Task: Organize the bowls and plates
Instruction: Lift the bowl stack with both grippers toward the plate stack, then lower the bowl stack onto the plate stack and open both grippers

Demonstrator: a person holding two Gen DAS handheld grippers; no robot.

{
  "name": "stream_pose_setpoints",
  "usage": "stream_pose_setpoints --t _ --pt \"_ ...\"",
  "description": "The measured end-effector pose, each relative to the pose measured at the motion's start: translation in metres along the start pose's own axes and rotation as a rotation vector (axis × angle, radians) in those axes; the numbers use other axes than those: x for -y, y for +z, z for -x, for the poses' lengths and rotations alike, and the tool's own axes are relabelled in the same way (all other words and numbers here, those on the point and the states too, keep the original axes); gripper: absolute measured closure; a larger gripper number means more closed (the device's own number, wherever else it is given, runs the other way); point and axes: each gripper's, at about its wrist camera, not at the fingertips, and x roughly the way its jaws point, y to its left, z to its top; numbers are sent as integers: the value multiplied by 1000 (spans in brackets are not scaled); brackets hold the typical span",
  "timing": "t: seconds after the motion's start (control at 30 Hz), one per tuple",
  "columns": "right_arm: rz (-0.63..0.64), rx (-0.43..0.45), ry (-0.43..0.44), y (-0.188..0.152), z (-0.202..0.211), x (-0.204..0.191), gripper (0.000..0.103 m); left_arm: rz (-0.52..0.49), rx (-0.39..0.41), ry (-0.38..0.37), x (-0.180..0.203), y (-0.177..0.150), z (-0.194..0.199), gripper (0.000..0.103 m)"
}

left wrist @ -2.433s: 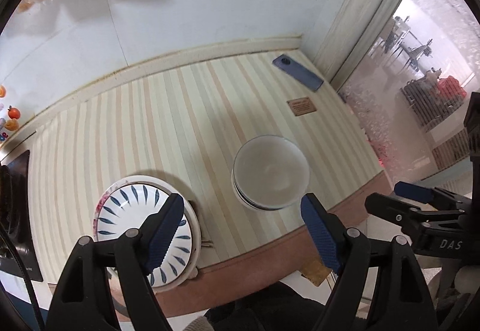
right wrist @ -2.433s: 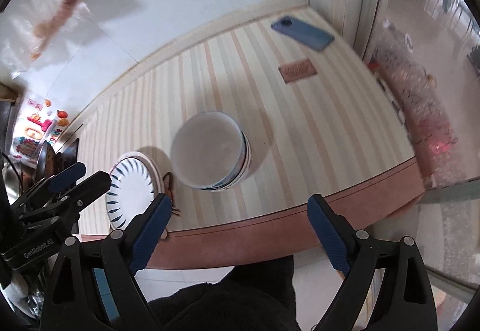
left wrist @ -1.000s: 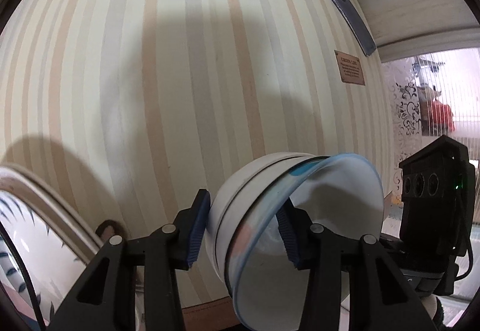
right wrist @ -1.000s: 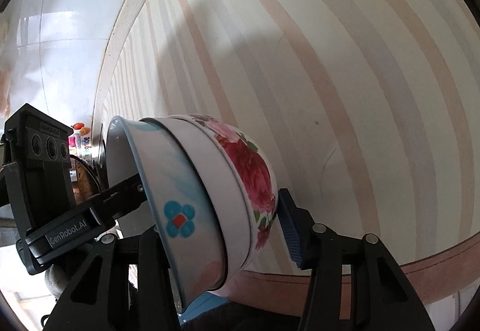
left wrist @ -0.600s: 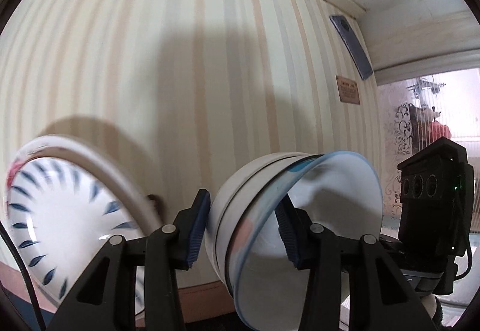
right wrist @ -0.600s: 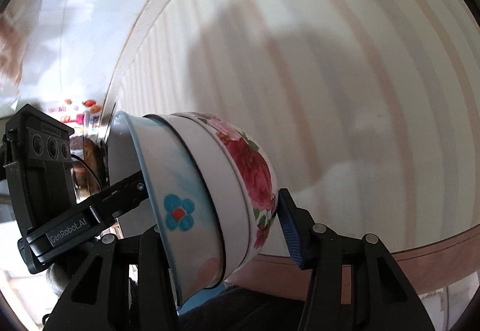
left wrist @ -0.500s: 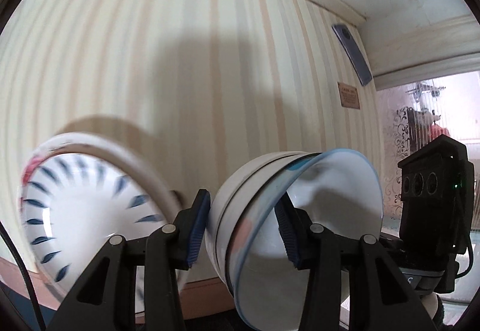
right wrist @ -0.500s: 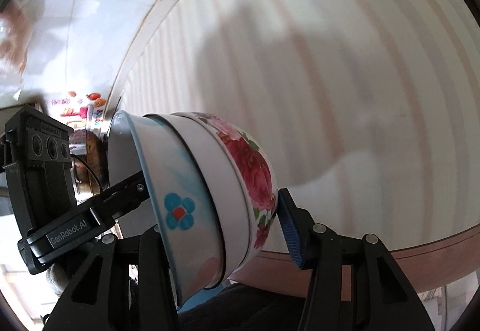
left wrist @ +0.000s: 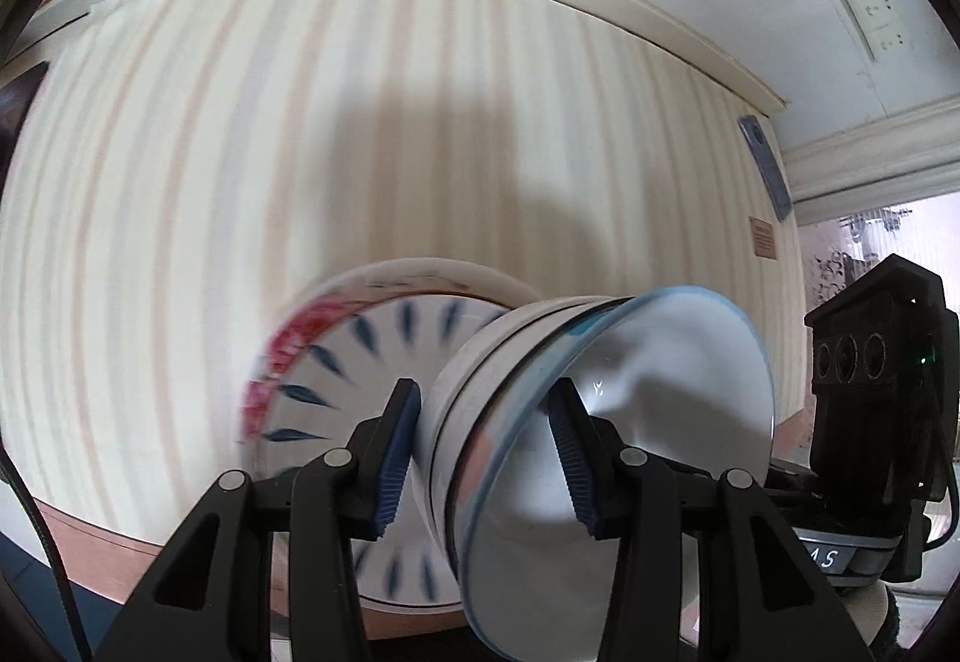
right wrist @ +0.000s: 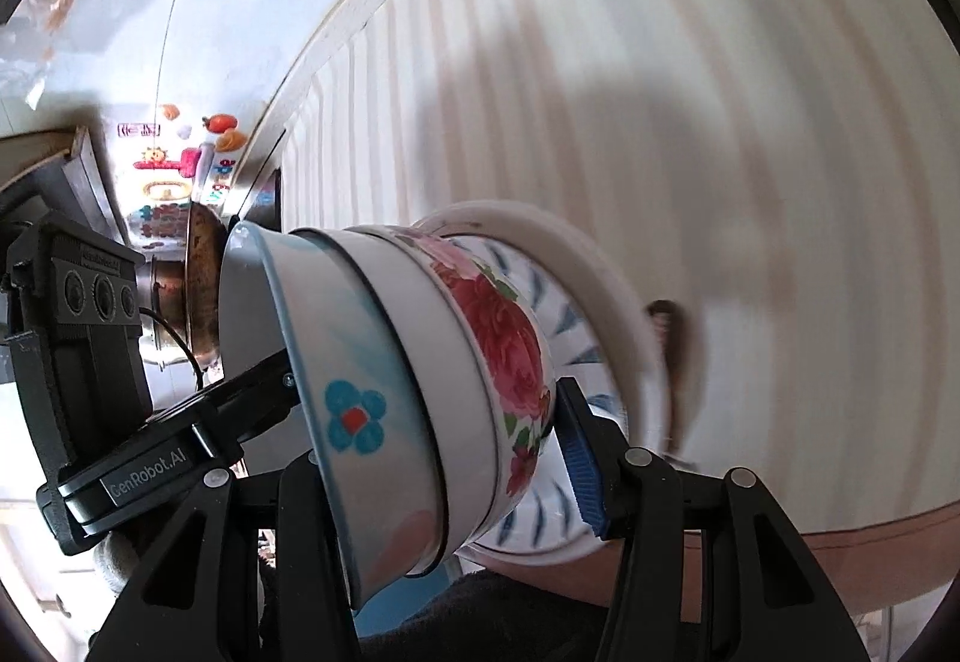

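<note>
Over the striped bench [left wrist: 252, 134], both grippers clamp one stack of nested bowls [right wrist: 420, 392], jaws of the left gripper [left wrist: 486, 452] and right gripper [right wrist: 444, 458] pinching opposite rim walls. Nothing's inside the innermost bowl. The stack hangs just above the blue-petal plate [left wrist: 354, 356], which is blurry. From the left wrist you look into the mouth; the right wrist shows the outside instead, rose print and a blue flower. A phone [left wrist: 765, 167] shows only on the left.
</note>
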Motion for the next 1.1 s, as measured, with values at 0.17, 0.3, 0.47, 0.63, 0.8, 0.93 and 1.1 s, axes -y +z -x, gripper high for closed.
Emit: stream_pose_setpoints --t 0.17,0.3,0.47,0.63,0.8,0.93,1.1 --pt "-2 -13 -4 -1 -21 -8 50 7 1 7 -20 0 -2 62" --pt "-10 -11 -14 0 -33 -11 50 9 -9 5 -31 -2 -5 62" --pt "-15 -9 -31 0 -42 -12 50 7 -17 6 -36 -1 -12 61" --pt "-7 -10 -47 1 -44 -14 50 8 -18 4 -39 -2 -15 61" --pt "9 -14 -62 3 -44 -17 50 1 -9 7 -39 -2 -16 61" --pt "17 -16 -73 2 -44 -19 50 -6 -10 12 -37 -2 -16 62" --pt "17 -17 -91 0 -43 -20 51 -18 -6 16 -37 -2 -12 62"
